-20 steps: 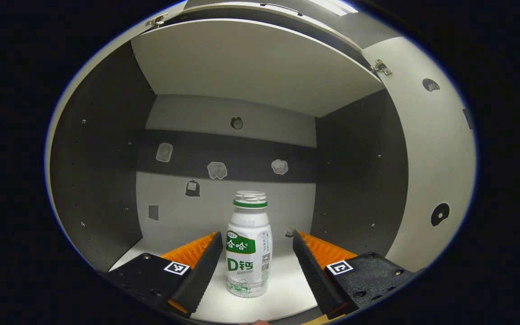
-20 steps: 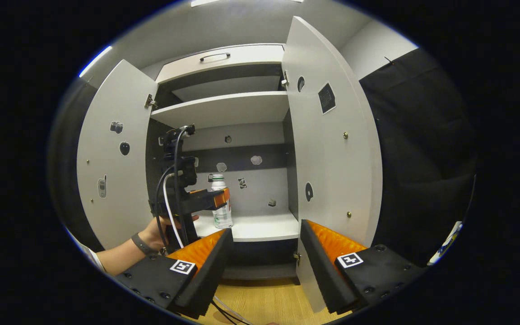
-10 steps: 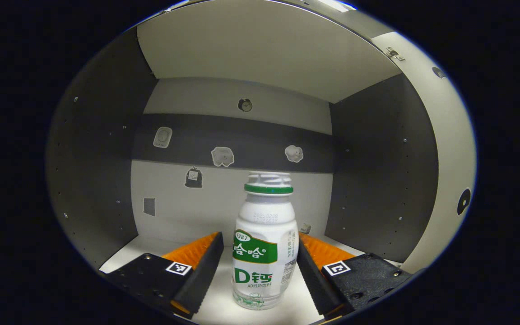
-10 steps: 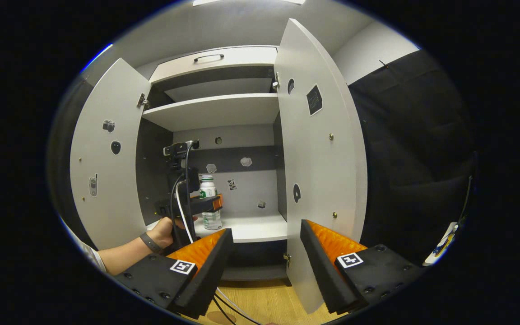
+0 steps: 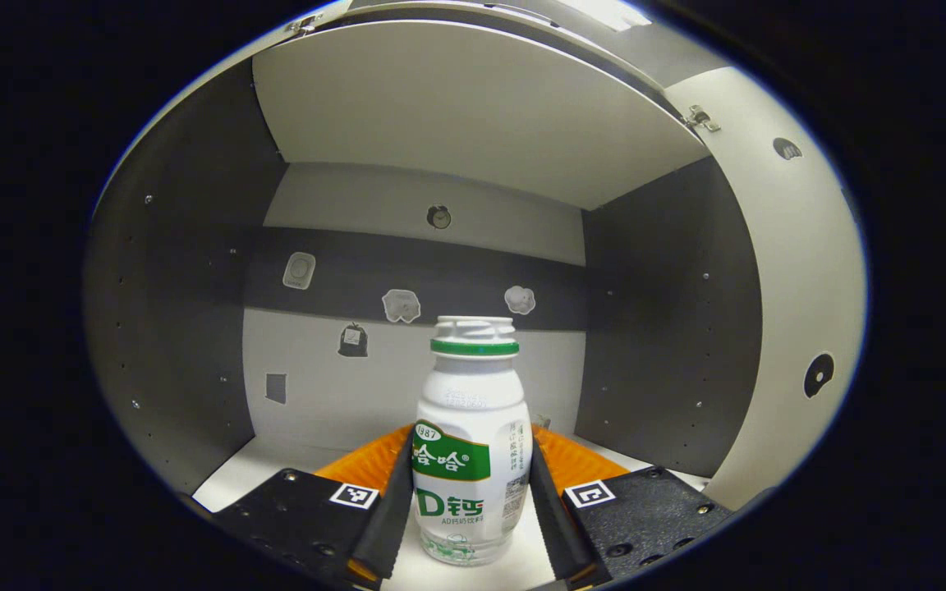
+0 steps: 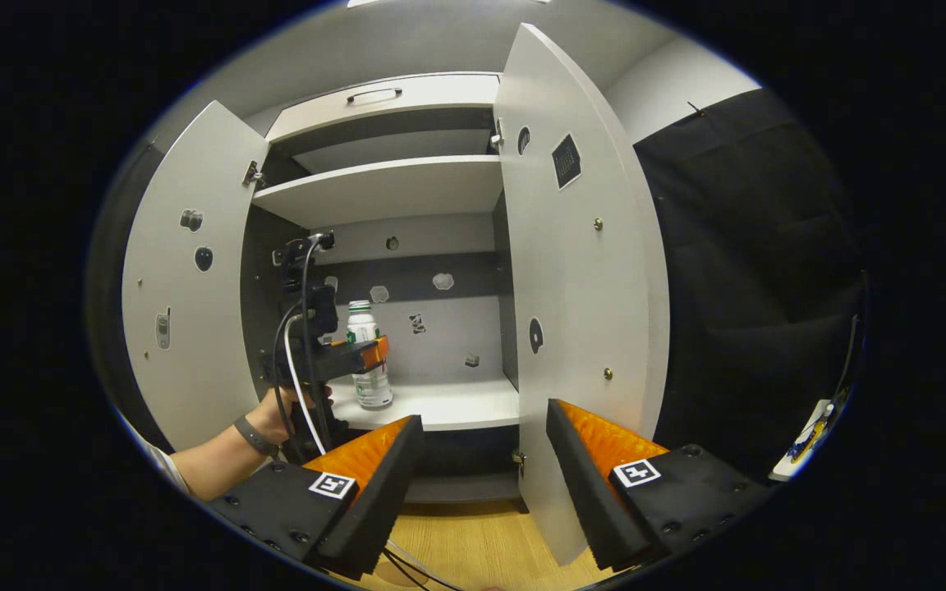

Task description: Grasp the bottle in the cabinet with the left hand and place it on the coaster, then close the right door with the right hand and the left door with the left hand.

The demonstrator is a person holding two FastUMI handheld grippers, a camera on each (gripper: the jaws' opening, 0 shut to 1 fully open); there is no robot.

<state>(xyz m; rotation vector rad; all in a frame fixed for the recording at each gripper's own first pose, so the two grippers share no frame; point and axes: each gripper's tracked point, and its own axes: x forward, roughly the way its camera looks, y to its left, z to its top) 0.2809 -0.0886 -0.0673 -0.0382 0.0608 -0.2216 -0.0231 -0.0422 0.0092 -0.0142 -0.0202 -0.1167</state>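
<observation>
In the left gripper view, the left gripper (image 5: 470, 509) has its jaws drawn in against a white plastic drink bottle (image 5: 470, 443), one finger pressing each side of the labelled lower body, so it is clenched on the bottle. The bottle stands upright between the jaws on the cabinet's lower shelf (image 5: 255, 472), its ribbed white cap and green neck ring rising well above the fingertips. The bottle's foot sits at the bottom edge of the view, and whether it rests on the shelf or is just clear of it cannot be told. The inner faces of the fingers are hidden behind the bottle. Beyond the jaws, small stickers (image 5: 401, 304) dot the back wall, too small to make out.

In the right gripper view, the right gripper (image 6: 483, 492) hangs outside the cabinet with its jaws spread wide and nothing between them. Straight ahead through the gap are the dark recess below the shelf and the edge of the open right door (image 6: 580, 271), which stands ahead and to the right of the jaws. The open left door (image 6: 185, 279) is up and to the left. Between them a hand (image 6: 276, 414) holds the left gripper around the bottle; cables partly cover the grip. A coaster cannot be identified; a round shape at the bottom edge on the wooden floor (image 6: 473, 546) is cut off.
</observation>
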